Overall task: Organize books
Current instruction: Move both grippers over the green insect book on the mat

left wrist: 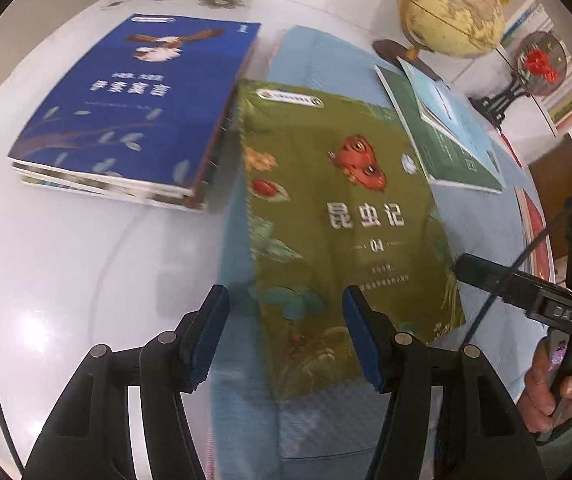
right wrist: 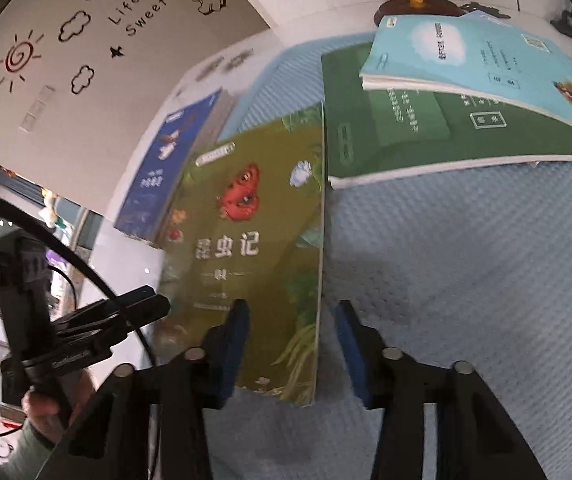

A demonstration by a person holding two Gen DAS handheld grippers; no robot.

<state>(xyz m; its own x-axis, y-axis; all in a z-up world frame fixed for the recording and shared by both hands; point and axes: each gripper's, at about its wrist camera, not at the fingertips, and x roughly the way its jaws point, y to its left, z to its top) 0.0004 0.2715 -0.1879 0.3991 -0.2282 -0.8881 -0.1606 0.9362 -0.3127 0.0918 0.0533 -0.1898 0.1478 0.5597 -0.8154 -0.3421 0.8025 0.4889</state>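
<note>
An olive-green book with a red butterfly (left wrist: 338, 220) (right wrist: 254, 240) lies flat on a light blue mat (left wrist: 326, 56) (right wrist: 466, 264). My left gripper (left wrist: 286, 340) hovers open over the book's near left corner, one finger on each side of its left edge. My right gripper (right wrist: 292, 348) is open too, straddling the book's right edge near the bottom; its pads do not press the cover. Each gripper shows in the other's view: the right gripper (left wrist: 486, 276) at the book's right side, the left gripper (right wrist: 154, 306) at its left.
A stack topped by a dark blue book (left wrist: 126, 112) (right wrist: 166, 168) sits left on the white table (left wrist: 66, 264). A light blue book (right wrist: 478, 60) rests on a green book (right wrist: 426, 136) behind. A globe (left wrist: 450, 8) and a round ornament on a stand (left wrist: 538, 64) stand at the back.
</note>
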